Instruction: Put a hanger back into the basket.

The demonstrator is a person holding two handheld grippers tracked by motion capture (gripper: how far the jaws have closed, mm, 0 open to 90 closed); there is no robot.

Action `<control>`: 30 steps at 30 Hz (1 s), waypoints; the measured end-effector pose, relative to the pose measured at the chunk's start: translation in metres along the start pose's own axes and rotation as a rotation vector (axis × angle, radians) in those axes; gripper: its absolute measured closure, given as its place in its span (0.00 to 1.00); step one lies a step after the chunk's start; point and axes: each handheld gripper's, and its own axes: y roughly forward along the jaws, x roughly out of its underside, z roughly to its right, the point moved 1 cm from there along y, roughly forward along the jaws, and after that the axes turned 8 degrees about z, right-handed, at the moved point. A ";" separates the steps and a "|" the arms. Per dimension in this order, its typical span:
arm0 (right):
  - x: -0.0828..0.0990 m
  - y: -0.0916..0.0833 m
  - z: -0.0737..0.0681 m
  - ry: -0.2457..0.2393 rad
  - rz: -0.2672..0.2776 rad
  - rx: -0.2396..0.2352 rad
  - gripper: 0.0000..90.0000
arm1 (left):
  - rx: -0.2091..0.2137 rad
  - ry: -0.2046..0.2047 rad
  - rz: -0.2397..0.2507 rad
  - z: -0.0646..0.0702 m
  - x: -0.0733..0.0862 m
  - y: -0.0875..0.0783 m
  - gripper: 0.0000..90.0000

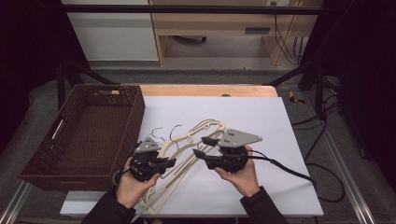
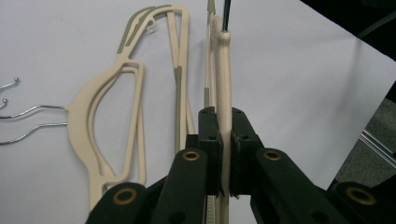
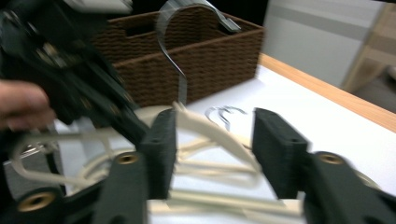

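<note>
Several cream plastic hangers (image 1: 194, 135) with metal hooks lie in a loose pile on the white board (image 1: 266, 116). My left gripper (image 1: 170, 162) sits at the pile's left side. In the left gripper view it (image 2: 224, 128) is shut on the thin bar of one cream hanger (image 2: 223, 79), which runs straight away from the jaws. My right gripper (image 1: 201, 146) faces it from the right with its jaws apart. In the right gripper view, which is blurred, a hanger (image 3: 205, 128) with its hook (image 3: 180, 70) raised lies between those open jaws (image 3: 215, 149).
A brown wicker basket (image 1: 135, 116) stands on the table's left side, close behind the left gripper; its wall (image 3: 210, 60) fills the background of the right gripper view. The right half of the white board is bare. Cables trail off the table's right edge.
</note>
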 end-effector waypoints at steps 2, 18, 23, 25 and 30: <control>0.008 -0.013 0.007 0.014 0.007 0.024 0.44 | 0.001 0.007 0.015 0.000 -0.002 -0.006 0.95; 0.051 -0.075 0.056 0.132 0.039 0.204 0.13 | 0.013 0.059 0.121 -0.011 -0.023 -0.054 0.95; 0.051 -0.076 0.058 0.120 0.035 0.218 0.11 | 0.001 0.069 0.169 -0.015 -0.034 -0.072 0.95; 0.051 -0.076 0.058 0.108 0.025 0.229 0.11 | -0.008 0.073 0.177 -0.017 -0.038 -0.078 0.95; 0.051 -0.077 0.059 0.105 0.024 0.242 0.10 | -0.044 0.102 0.179 -0.025 -0.055 -0.094 0.95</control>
